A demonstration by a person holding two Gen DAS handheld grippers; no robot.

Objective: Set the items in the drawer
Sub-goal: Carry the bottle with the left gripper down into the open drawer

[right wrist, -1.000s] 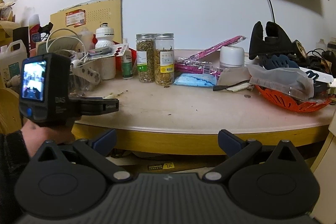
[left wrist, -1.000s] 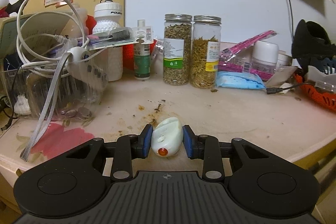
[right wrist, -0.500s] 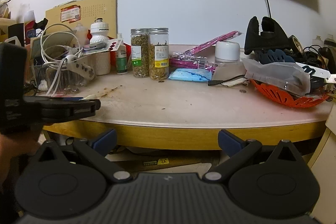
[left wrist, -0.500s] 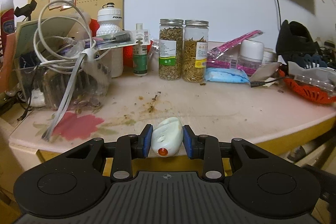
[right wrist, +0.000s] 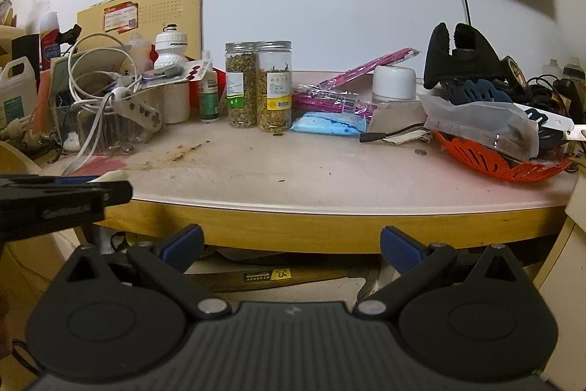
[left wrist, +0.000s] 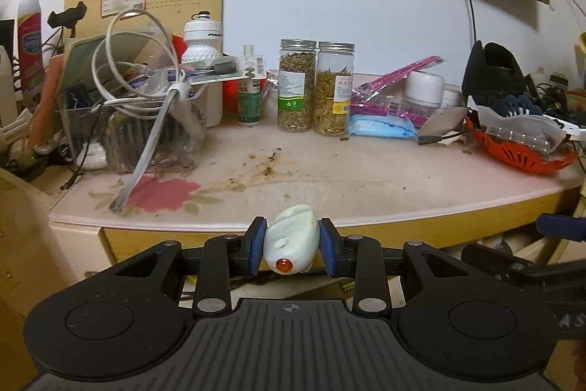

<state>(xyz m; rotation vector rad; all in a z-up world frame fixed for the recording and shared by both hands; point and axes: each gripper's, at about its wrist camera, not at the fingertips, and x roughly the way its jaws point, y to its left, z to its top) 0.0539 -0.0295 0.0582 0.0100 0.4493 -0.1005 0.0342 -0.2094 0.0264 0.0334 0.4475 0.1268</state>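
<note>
White plastic bottle (left wrist: 291, 242) with an orange-red cap end facing my camera sits clamped between the blue pads (left wrist: 256, 244) of my left hand-held gripper (left wrist: 292, 246) — held in the air just off the front edge of the worktop (left wrist: 366, 178). My right hand-held gripper (right wrist: 291, 246) stands wide with nothing between its fingers, low before the worktop's yellow front edge. Two dried-herb jars (left wrist: 315, 85) stand side by side at the back — upright, touching or nearly so.

left gripper (left wrist: 291, 251): jaws clamped, holding | right gripper (right wrist: 291, 246): jaws spread wide, holding nothing
</note>
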